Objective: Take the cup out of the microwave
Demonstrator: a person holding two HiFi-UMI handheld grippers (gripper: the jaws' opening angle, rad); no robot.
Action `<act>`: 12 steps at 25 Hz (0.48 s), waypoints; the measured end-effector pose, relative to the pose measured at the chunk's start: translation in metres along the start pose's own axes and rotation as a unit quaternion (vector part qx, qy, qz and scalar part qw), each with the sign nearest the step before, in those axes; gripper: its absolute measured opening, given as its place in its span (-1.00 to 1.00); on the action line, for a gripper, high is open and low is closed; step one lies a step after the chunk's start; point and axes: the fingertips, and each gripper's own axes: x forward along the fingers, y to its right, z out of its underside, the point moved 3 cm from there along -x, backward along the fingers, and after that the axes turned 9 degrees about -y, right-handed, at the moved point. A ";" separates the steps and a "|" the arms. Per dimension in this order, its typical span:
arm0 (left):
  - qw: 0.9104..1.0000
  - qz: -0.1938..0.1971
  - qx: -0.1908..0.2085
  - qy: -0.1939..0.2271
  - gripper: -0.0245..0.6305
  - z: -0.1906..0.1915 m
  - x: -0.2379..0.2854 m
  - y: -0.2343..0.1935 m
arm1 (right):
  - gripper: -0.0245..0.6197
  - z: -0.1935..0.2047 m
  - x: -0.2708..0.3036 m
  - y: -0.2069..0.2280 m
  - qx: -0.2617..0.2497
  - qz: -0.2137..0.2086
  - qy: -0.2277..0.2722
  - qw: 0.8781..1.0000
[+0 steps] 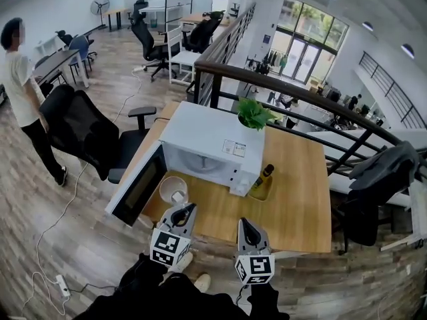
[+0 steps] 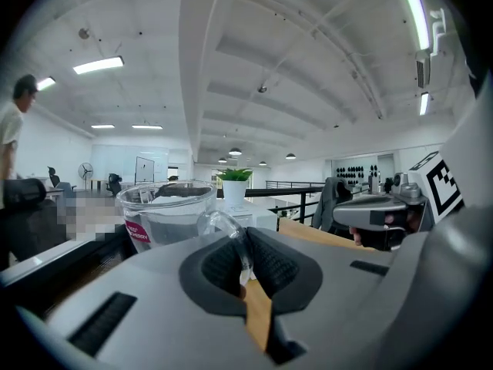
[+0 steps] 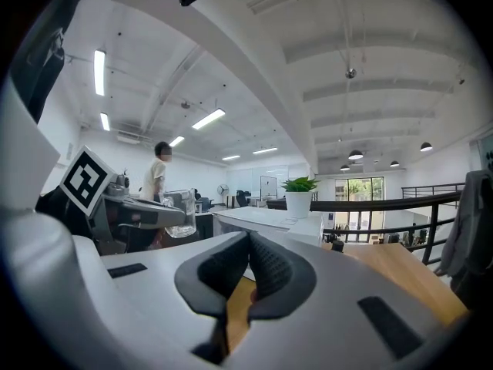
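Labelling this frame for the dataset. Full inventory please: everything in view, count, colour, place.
cup: 1, clear glass, in front of the open microwave, held by its handle
microwave: 1, white, on the table, door open
table: 1, wood, centre
potted plant: 1, green in white pot, on top of the microwave
bottle: 1, dark, on the table beside the microwave
office chairs: several, black, one left of the table, others at far desks
jacket: 1, dark, over a chair right of the table
person: 1, white top, standing far left
power strip: 1, white, floor lower left
left gripper: grey, shut on the cup's handle
right gripper: grey, shut, empty
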 end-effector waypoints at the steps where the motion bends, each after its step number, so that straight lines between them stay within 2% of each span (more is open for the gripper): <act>1: 1.000 -0.004 0.002 0.004 -0.85 -0.001 -0.008 0.005 | -0.87 0.000 -0.005 -0.001 -0.002 -0.003 0.003 1.000; 12: 0.999 -0.031 0.014 0.016 -0.85 0.001 -0.067 0.040 | -0.87 0.002 -0.047 -0.013 -0.007 -0.020 0.032 0.999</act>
